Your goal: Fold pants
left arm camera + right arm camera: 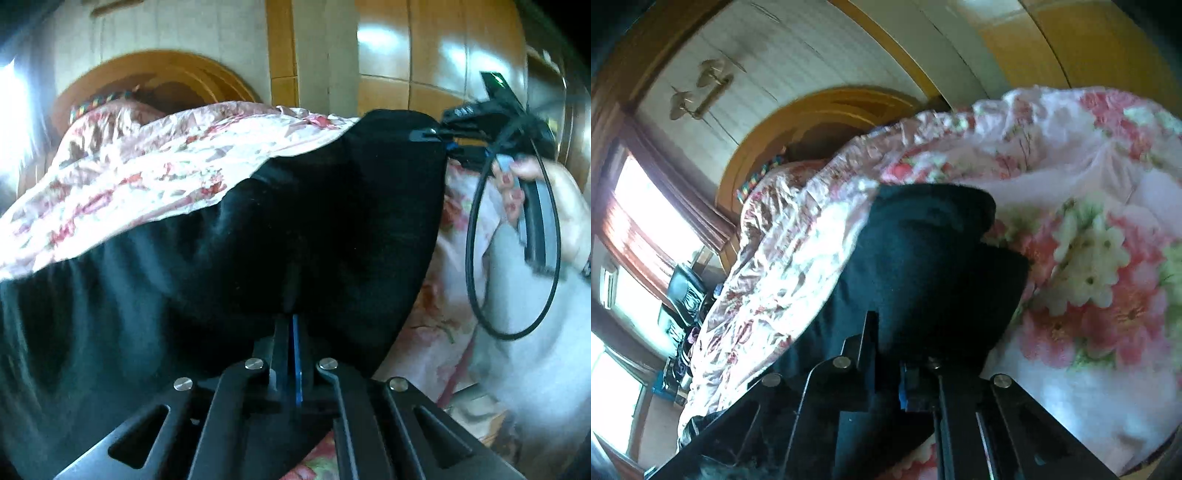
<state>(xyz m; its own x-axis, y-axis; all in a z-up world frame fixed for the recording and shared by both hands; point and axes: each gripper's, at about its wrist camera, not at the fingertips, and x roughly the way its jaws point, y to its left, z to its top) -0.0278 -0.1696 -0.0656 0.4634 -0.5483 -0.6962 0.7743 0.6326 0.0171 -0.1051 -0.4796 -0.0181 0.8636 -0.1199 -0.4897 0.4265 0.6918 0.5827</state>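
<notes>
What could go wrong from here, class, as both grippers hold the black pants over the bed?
1. The left gripper pinches only a thin edge of the pants; the cloth might slip out.
2. The right gripper holds just a corner, so the fold may go uneven.
3. The loose cable could snag.

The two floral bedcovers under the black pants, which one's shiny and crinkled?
The pale pink satin quilt toward the headboard, glossy and wrinkled. The other, the blanket with large pink and white flowers, looks soft and matte.
</notes>
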